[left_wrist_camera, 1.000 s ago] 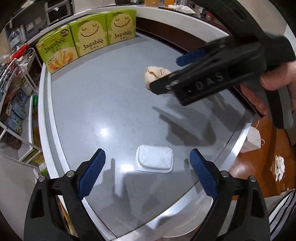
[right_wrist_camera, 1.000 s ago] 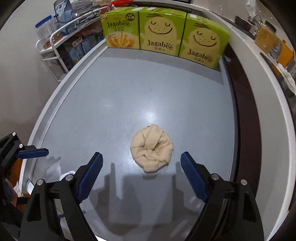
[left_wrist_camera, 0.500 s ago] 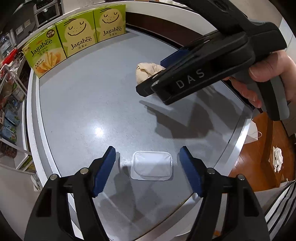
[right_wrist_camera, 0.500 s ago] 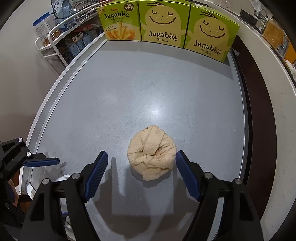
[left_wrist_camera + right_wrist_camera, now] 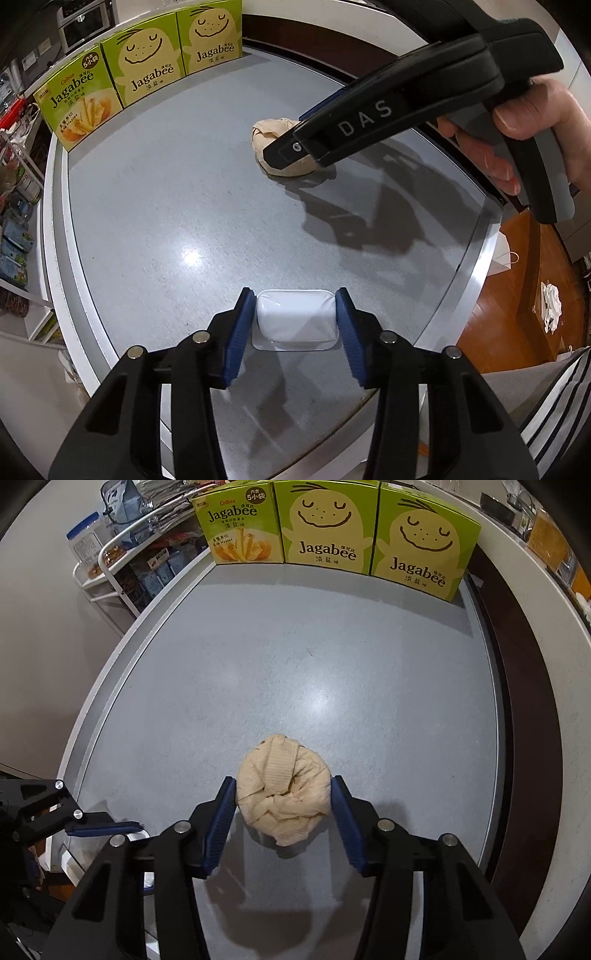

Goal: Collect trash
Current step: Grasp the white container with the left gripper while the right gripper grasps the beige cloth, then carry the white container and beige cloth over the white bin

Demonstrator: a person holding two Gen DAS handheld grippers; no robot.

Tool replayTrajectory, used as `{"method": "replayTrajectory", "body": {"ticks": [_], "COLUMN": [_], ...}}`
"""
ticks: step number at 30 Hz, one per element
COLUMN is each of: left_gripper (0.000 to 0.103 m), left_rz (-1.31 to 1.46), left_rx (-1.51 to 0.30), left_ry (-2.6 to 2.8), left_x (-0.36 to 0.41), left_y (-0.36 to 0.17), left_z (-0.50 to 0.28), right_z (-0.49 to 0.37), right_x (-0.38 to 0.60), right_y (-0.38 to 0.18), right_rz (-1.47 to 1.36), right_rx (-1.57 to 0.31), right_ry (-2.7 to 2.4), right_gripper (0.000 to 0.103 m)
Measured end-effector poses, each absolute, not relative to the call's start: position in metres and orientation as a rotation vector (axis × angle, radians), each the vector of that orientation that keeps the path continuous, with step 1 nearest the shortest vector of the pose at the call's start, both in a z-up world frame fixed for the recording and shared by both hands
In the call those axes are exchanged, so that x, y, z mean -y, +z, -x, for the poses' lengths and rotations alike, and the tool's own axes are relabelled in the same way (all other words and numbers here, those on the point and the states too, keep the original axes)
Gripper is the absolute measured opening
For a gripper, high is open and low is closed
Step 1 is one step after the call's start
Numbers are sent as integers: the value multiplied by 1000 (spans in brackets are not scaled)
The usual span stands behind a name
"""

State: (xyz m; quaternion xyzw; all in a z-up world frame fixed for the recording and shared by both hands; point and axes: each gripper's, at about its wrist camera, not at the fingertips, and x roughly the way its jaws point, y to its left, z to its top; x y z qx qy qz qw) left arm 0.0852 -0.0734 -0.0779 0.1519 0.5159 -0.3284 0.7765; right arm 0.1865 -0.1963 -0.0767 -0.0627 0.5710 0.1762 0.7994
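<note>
Now left gripper fingers clenched on white packet, right gripper fingers grasping crumpled napkin

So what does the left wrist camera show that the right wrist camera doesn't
Only the left wrist view shows the white tray framed between the left gripper pads, the hand holding the right gripper, and the wood floor beyond the counter edge.

Only the right wrist view shows the wad end on, bracketed by the right gripper pads, plus the wire rack of packets at far left.

Both show the grey counter, the three Jagabee boxes, the wad and both grippers.
</note>
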Motion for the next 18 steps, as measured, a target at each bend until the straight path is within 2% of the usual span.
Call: {"method": "replayTrajectory", "body": {"ticks": [1, 2, 6, 8, 9, 10, 18], "left_gripper": [47, 47, 47, 47, 47, 47, 46], "left_rz": [-330, -330, -331, -337, -344, -349, -331], "left_rx": [-1116, -1115, -1113, -1108, -1104, -1102, -1091], "left_ry": [-709, -708, -700, -699, -699, -698, -686], "left_x": [74, 74, 74, 74, 75, 75, 70], "left_y": [-78, -78, -77, -77, -76, -76, -70], "left_z": [-85, -85, -84, -83, -82, -81, -80], "right_z": [-186, -185, -180, -178, -177, -177, -170], "right_x": [196, 196, 193, 192, 192, 191, 195], "right_y": [-77, -78, -79, -79, -79, -79, -71], "right_rz": [146, 154, 162, 162, 165, 168, 134], "right_rx": [-1222, -1216, -1205, -1197, -1193, -1197, -1173], "right_ry": [361, 350, 357, 361, 358, 356, 357], "right_gripper": [67, 72, 72, 69, 57, 49, 49]}}
